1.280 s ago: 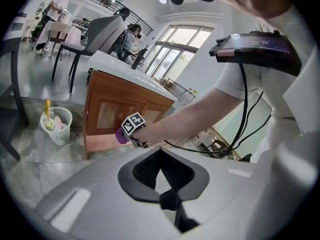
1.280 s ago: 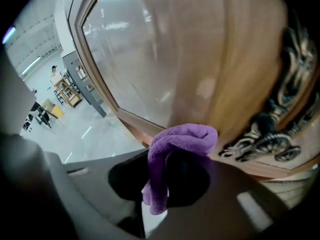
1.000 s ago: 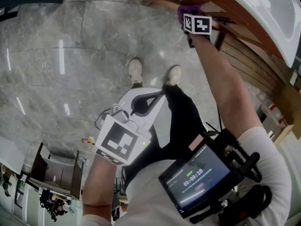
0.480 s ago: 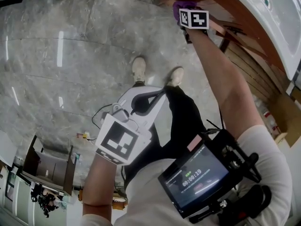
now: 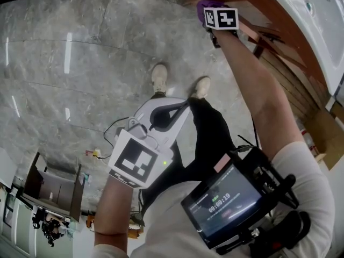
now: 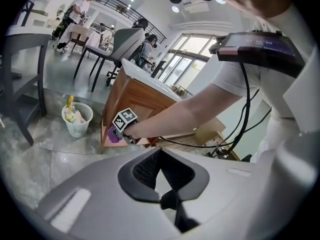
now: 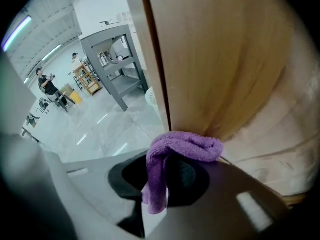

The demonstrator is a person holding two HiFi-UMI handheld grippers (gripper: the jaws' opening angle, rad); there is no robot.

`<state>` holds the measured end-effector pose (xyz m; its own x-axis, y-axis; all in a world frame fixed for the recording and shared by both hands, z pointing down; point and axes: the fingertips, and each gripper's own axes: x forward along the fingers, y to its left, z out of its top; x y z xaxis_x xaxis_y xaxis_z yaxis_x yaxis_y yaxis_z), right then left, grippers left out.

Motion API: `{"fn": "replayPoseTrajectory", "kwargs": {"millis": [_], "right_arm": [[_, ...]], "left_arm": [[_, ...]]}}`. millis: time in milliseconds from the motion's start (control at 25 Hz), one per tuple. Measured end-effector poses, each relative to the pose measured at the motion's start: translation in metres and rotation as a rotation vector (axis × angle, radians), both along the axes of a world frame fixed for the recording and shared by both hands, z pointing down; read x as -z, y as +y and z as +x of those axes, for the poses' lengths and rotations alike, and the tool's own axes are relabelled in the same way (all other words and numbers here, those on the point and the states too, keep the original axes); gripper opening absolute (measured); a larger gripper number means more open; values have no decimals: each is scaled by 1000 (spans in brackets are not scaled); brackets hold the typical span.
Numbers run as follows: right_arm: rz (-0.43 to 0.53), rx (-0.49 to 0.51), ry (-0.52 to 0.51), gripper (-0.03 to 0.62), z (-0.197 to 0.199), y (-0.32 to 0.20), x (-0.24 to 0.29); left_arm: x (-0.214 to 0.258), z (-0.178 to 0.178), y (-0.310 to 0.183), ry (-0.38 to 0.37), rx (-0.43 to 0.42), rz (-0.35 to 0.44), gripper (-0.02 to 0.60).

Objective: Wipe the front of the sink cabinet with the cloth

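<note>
Right gripper point(image 7: 165, 184) clamped on the purple cloth point(image 7: 184, 147). One fold pinched between the dark fingers point(image 7: 187, 176), a tail hanging down from the pinch, the rest bunched over the fingertips in a thick roll. Roll pressed against the light wooden panel of the sink cabinet point(image 7: 225, 59), just beside the panel's dark vertical edge.

Same grip in the head view, at the end of an outstretched arm. Cloth peeking out past the marker cube point(image 5: 221, 18), touching the brown cabinet front below the white sink point(image 5: 317, 15).

Left gripper point(image 6: 162, 178) held low near the waist, well apart from the cabinet. Fingers brought together, nothing between them.

Little to read. Black-and-white square patterns on both cubes. On the chest-mounted screen point(image 5: 228, 198), a timer line, seemingly 00:00:19. Smaller text above and below it too small to make out.
</note>
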<state>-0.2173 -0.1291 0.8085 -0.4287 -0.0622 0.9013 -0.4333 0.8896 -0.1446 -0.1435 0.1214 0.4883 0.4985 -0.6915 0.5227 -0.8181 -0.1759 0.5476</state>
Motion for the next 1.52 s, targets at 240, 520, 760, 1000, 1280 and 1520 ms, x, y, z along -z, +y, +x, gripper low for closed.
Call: {"fn": "replayPoseTrajectory", "kwargs": {"millis": [240, 520, 760, 1000, 1280, 1520], "right_arm": [[-14, 63, -54, 72, -26, 16, 15], [-80, 40, -154, 72, -29, 34, 64], [-95, 20, -174, 72, 32, 47, 119], [-91, 96, -156, 72, 112, 64, 175], [-79, 4, -205, 72, 210, 80, 247], [-77, -37, -274, 72, 285, 114, 322]], "left_arm": [[3, -1, 6, -10, 5, -4, 5], [26, -3, 7, -40, -10, 23, 5], [67, 22, -4, -50, -69, 60, 5], [115, 66, -21, -72, -150, 101, 5], [145, 119, -30, -115, -280, 117, 5], [174, 159, -37, -148, -363, 112, 5]]}}
